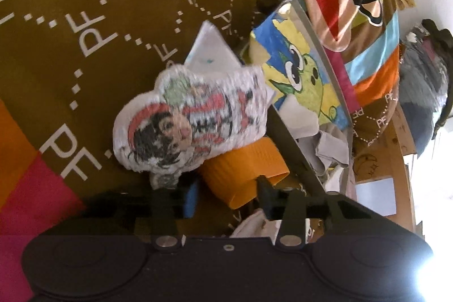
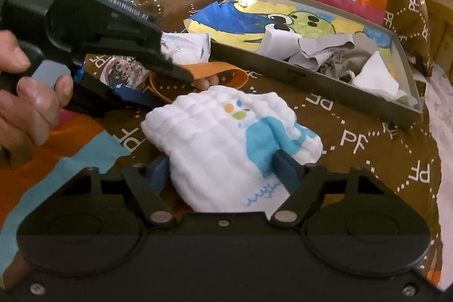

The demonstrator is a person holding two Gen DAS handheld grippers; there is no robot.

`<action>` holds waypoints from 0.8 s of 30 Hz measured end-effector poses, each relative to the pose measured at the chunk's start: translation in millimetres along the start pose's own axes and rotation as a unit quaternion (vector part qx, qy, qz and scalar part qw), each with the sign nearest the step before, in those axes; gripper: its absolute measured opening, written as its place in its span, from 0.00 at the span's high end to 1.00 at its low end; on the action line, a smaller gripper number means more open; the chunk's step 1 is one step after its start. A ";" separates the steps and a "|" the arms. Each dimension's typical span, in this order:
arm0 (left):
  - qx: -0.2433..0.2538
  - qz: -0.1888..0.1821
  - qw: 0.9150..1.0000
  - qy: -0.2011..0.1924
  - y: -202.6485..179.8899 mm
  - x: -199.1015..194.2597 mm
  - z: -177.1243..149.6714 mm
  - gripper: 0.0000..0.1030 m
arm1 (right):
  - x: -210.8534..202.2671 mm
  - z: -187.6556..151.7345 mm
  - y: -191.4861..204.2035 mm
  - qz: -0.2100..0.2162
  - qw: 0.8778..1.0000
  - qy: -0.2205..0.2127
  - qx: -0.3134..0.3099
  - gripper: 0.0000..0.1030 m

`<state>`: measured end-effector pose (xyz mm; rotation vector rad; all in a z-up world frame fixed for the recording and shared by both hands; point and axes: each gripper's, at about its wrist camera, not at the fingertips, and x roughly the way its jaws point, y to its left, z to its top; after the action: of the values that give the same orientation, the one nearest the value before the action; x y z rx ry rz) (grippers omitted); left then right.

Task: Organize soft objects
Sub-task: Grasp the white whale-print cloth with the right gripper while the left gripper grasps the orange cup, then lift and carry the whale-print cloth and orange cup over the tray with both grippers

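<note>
Left wrist view: the left tool has the printed cushion and an orange band ahead of its fingertips; whether it grips I cannot tell. Open blanket lies to its left, the grey tray edge close on its right.

Right wrist view: the right tool clenches a white padded cloth. The tray's near edge crosses just beyond it.

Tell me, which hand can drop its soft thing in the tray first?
Probably left: the left gripper with its cartoon pillow sits beside the tray; the right gripper with its white cloth is farther back.
</note>
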<state>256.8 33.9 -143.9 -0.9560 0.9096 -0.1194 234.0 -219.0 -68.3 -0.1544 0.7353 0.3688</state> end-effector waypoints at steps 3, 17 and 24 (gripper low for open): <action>0.001 0.008 1.000 0.000 3.1 -0.6 -0.9 0.76 | -0.5 -0.1 -3.6 0.003 1.000 -0.001 0.013 0.45; 0.092 0.018 0.995 -0.025 -9.4 -21.7 -15.8 0.94 | -9.8 3.4 -24.0 0.010 0.998 -0.018 0.062 0.90; 0.181 0.030 0.982 -0.052 -33.1 -43.2 -32.2 0.95 | -22.3 7.5 -40.9 0.005 0.996 -0.038 0.086 0.91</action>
<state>215.8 13.0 -100.6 -0.5907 0.7858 -0.1759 239.1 -261.0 -47.3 0.0262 0.6896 0.3163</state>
